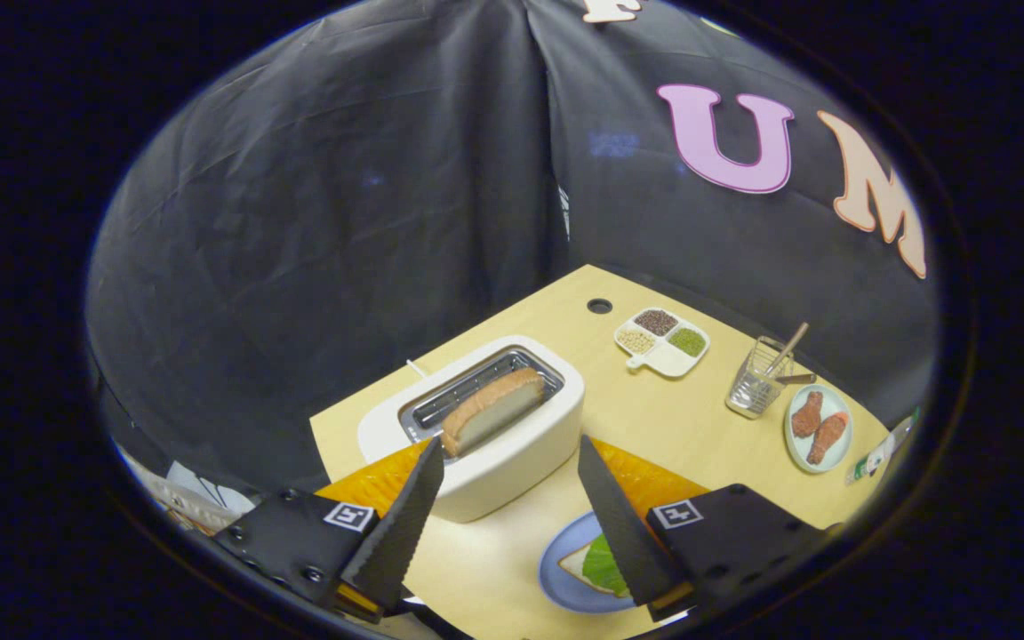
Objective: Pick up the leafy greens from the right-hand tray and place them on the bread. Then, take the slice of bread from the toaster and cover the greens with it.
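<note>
A white toaster (512,449) stands on the wooden table just ahead of my fingers, with a slice of bread (492,411) sticking up out of its slot. My gripper (510,458) is open and holds nothing; its fingertips flank the near side of the toaster, a little short of the slice. Down by the right finger lies a blue plate (565,569) with a slice of bread (576,562) on it, and leafy greens (605,564) rest on that bread, partly hidden by the finger.
An orange mat (645,480) lies under the toaster. Beyond it are a white divided dish of grains (663,342), a wire cup with utensils (759,378) and a plate with two drumsticks (819,427). A round hole (599,306) marks the table's far corner.
</note>
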A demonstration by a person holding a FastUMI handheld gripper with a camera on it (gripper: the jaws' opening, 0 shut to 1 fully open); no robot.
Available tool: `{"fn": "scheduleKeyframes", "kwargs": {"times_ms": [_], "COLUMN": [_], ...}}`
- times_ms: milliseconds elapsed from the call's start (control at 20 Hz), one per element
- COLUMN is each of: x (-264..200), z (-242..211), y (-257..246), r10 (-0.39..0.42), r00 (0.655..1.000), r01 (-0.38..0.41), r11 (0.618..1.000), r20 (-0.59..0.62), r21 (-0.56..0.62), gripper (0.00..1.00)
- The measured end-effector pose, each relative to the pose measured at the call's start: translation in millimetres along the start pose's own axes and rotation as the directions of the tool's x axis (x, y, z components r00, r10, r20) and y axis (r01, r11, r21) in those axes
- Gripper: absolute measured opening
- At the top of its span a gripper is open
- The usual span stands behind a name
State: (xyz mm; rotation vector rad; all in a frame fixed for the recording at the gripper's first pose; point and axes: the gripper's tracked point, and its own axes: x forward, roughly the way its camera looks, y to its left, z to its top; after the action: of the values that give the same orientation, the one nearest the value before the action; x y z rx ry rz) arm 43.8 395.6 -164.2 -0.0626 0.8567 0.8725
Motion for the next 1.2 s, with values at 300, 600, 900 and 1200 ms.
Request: {"fn": "scheduleKeyframes", "kwargs": {"times_ms": [300, 600, 900, 1200], "x": [21, 53, 82, 83], "z": [18, 21, 17, 23], "y": [10, 8, 4, 4], "r10": [0.008, -0.011, -0.02, -0.014], "r00": [1.0, 0.999, 0.997, 0.997], "r01": [-0.008, 0.012, 0.031, 0.028], "r11": [1.0, 0.999, 0.991, 0.979], "r20": [-0.005, -0.034, -0.08, -0.074], "r21": [0.028, 0.04, 0.132, 0.203], "gripper": [0.96, 0.94, 0.78, 0.48]}}
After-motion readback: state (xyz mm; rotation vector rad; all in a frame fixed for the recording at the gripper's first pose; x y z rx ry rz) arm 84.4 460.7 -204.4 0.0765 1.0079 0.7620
